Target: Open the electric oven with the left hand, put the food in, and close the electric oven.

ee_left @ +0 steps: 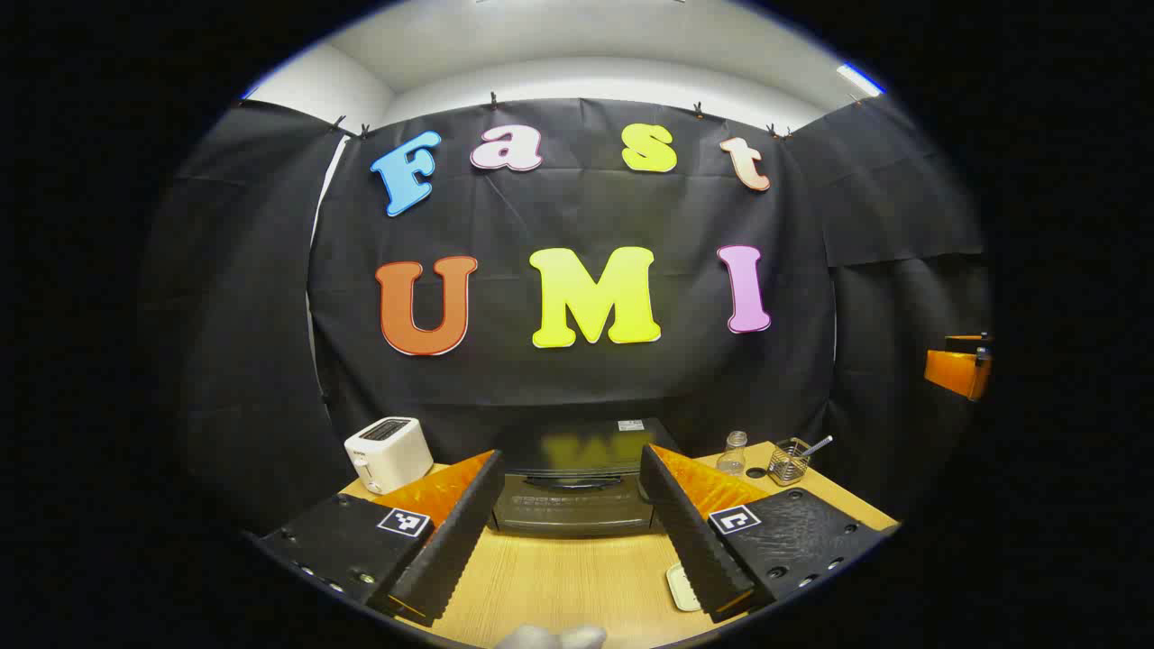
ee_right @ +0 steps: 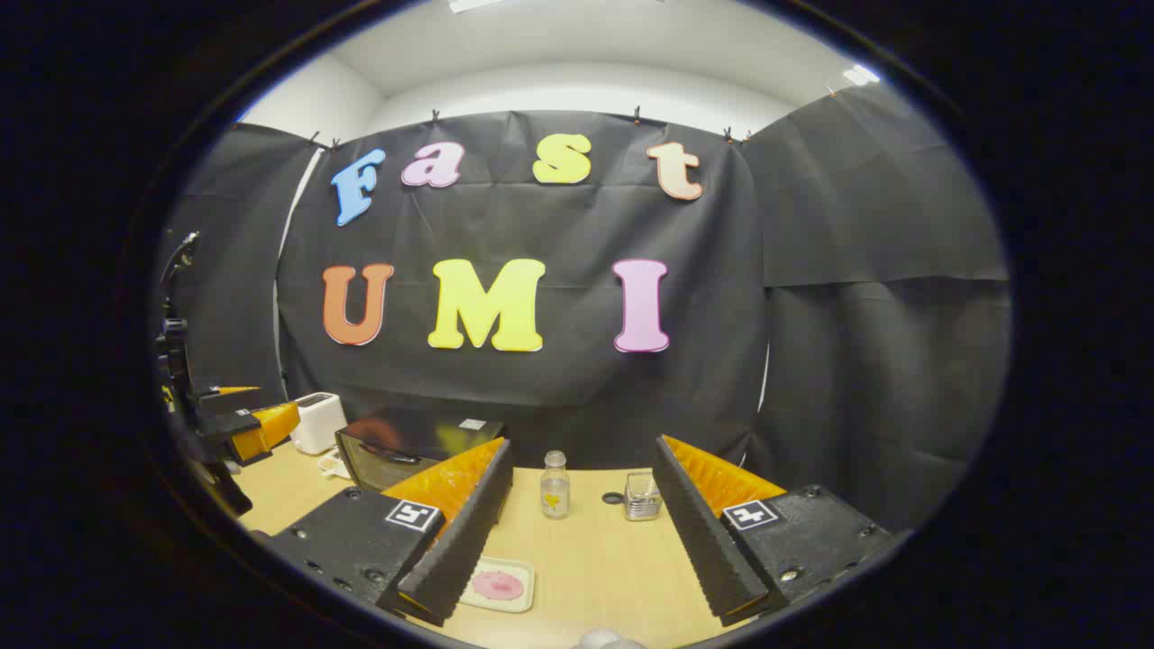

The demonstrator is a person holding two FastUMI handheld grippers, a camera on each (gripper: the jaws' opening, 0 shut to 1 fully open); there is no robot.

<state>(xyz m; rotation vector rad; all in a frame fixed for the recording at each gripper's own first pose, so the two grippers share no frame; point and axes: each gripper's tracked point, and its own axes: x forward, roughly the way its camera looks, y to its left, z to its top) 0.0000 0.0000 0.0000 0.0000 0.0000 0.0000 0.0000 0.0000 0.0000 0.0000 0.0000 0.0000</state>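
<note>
Here, one black box-shaped electric oven point(ee_left: 577, 491) stands at the back of one light wooden table point(ee_left: 559, 577), its door closed and its single handle facing forward; all positions below are given relative to this oven. In the left gripper view, the left gripper point(ee_left: 572, 541) hangs in front of the oven with its two fingers spread wide, holding nothing, the oven's front framed between them. One white toaster point(ee_left: 389, 453) stands just beside the oven on one side; on the other side stand one clear glass bottle point(ee_left: 735, 453), one small dark lid point(ee_left: 755, 472) lying flat on the table, and one wire mesh holder point(ee_left: 790, 461) with a utensil handle sticking out. One pale rectangular tray point(ee_left: 682, 586) lies in front of the oven, partly hidden behind a finger of the left gripper. In the right gripper view, the right gripper point(ee_right: 577, 541) is likewise spread wide and empty, held off to the bottle's side of the oven point(ee_right: 397, 451). There the tray point(ee_right: 499, 584) is seen to carry one round pink piece of food point(ee_right: 498, 585), lying on the table in front of the oven, well apart from its door. The left gripper point(ee_right: 239, 424) also appears at the far edge of this view, near the toaster point(ee_right: 320, 422).
</note>
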